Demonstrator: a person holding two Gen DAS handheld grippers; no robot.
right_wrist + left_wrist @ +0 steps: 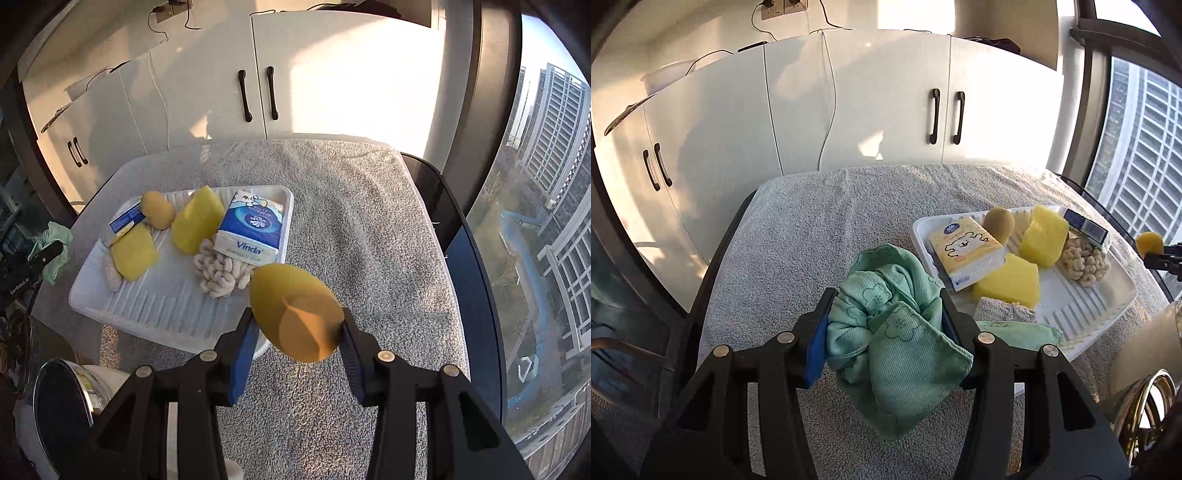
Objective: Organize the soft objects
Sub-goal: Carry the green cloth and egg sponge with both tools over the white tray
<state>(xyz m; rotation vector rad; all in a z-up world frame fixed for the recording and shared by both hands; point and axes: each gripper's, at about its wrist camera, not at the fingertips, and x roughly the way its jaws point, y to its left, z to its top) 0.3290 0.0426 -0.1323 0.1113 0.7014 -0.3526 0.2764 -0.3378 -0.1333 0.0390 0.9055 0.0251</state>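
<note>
My left gripper point(886, 314) is shut on a bunched green cloth point(890, 343) and holds it just left of the white tray point(1086, 314). The tray point(162, 314) holds two yellow sponges point(1043, 236) point(1008, 282), a yellow tissue pack point(967, 249), a blue Vinda tissue pack point(253, 230), a cream chenille pad point(218, 273), a grey knit cloth point(1003, 312) and an egg-shaped yellow sponge point(159, 209). My right gripper point(297, 325) is shut on another egg-shaped yellow sponge point(295, 312), above the tray's near right corner.
A grey towel point(362, 229) covers the dark table. White cabinets point(849, 110) stand behind it. A round metal container point(62, 398) sits at the near left in the right wrist view. A window point(546, 221) is on the right.
</note>
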